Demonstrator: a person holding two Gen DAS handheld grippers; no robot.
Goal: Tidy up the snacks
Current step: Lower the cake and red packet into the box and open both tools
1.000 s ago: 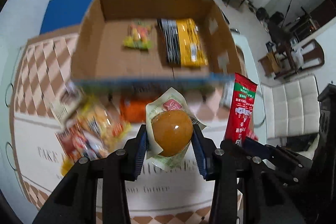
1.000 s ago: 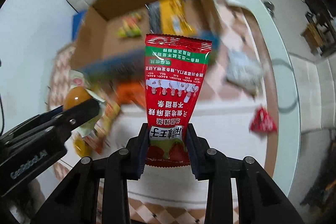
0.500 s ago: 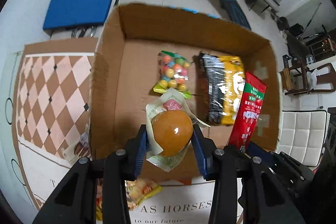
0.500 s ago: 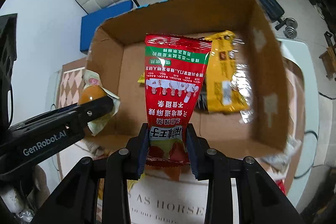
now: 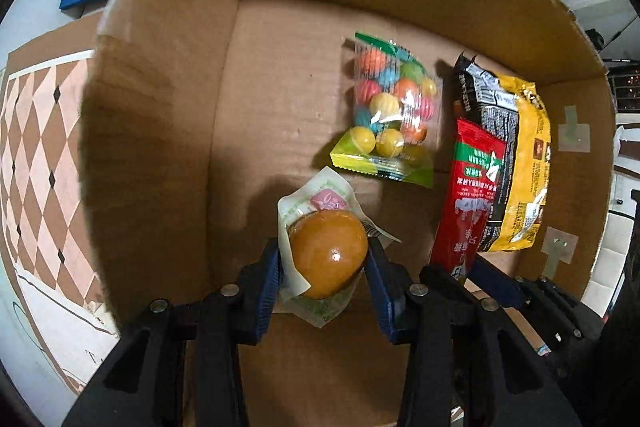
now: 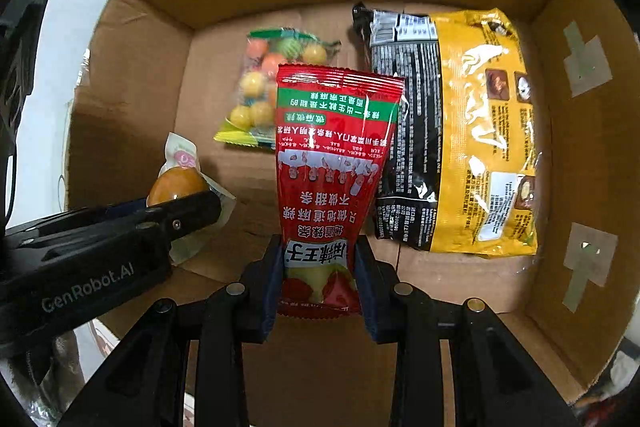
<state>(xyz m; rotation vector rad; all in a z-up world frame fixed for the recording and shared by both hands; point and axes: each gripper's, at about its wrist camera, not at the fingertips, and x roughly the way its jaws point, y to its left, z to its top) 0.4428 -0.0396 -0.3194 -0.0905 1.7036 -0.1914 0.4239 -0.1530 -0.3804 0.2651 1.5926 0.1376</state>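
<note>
Grippers hang inside the cardboard box (image 5: 168, 107): left gripper (image 5: 326, 277) pinches a wrapped braised egg (image 5: 328, 253), right gripper (image 6: 320, 277) a red spicy-strip packet (image 6: 336, 155). Best lowered onto bare floor before letting go, clear of the gumball bag (image 5: 390, 115).

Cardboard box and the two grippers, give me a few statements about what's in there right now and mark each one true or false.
1. The left gripper is shut on the wrapped orange bun. True.
2. The right gripper is open. False: it is shut on the red snack packet.
3. A bag of colourful candy balls lies on the floor of the cardboard box. True.
4. The yellow and black packet lies outside the box. False: it lies inside, near the right wall.
</note>
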